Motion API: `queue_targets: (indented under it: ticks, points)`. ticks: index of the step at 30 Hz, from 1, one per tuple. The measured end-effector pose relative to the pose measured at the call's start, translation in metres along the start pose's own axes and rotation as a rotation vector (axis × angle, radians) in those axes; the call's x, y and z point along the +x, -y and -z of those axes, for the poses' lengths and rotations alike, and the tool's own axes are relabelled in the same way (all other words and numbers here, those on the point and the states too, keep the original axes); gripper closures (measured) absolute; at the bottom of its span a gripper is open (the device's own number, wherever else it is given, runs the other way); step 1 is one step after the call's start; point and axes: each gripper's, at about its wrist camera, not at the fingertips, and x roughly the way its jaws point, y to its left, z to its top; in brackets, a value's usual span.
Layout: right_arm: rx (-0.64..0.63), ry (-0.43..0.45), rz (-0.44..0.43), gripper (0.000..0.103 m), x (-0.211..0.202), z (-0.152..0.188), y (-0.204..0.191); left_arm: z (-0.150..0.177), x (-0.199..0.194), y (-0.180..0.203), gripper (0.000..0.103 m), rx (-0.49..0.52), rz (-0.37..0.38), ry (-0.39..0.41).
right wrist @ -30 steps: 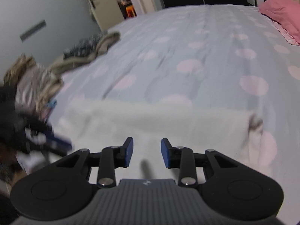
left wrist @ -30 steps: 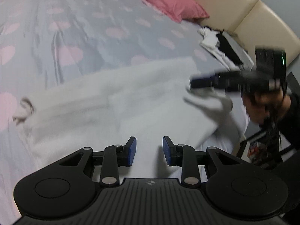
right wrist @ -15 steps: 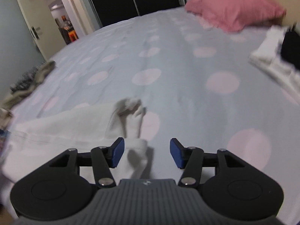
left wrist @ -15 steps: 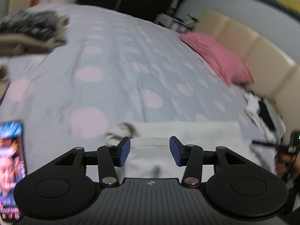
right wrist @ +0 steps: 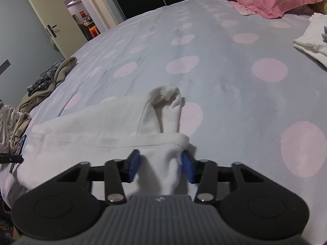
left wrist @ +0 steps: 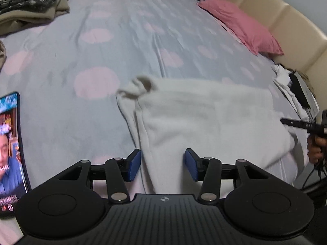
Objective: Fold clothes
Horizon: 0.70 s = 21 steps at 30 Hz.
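Note:
A white fleece garment (left wrist: 204, 118) lies spread across the dotted bed sheet (left wrist: 102, 51), one cuff (left wrist: 141, 85) curled up at its far corner. My left gripper (left wrist: 163, 166) hovers low over the garment's near left edge. Its jaws are closing, with flat cloth between the blue pads and no pinch showing. My right gripper (right wrist: 161, 164) is at the garment's (right wrist: 92, 130) near right corner. Its jaws are closing too, and a bunched fold of fleece is squeezed between the pads. A rolled sleeve (right wrist: 167, 106) lies just beyond them.
A lit phone (left wrist: 10, 149) lies at the bed's left edge. Piled clothes (left wrist: 30, 4) sit far left, folded white and black clothes (left wrist: 294, 89) far right. A pink pillow (left wrist: 241, 26) leans on the cream headboard (left wrist: 286, 24). A hand (left wrist: 316, 149) shows at the right edge.
Both views swung round and dropped toward the garment's near corners. Both pairs of jaws spread wider, then narrowed. The right pads now have fleece bunched between them.

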Motion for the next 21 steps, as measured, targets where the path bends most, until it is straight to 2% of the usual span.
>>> queue_targets:
  ticks: [1, 2, 4, 8, 15, 21]
  points:
    - [-0.006, 0.002, 0.002, 0.071, 0.000, 0.001, -0.001, 0.004, -0.004, 0.000, 0.086, -0.003, 0.011, 0.016]
    - [-0.011, 0.005, 0.004, 0.080, -0.001, 0.002, -0.001, 0.009, -0.009, 0.000, 0.091, -0.007, 0.025, 0.039]
    - [-0.014, 0.021, 0.007, 0.088, -0.003, 0.002, -0.001, 0.016, -0.017, -0.001, 0.097, -0.016, 0.052, 0.070]
    - [-0.015, 0.045, -0.010, 0.094, -0.006, -0.003, 0.000, 0.028, -0.023, -0.006, 0.098, -0.062, 0.081, 0.058]
    - [-0.021, 0.137, -0.086, 0.095, -0.017, -0.019, -0.004, 0.044, -0.032, -0.011, 0.098, -0.113, 0.092, 0.099]
    - [-0.042, 0.184, -0.130, 0.095, -0.018, -0.038, -0.012, 0.052, -0.026, -0.003, 0.098, -0.055, 0.057, 0.057]
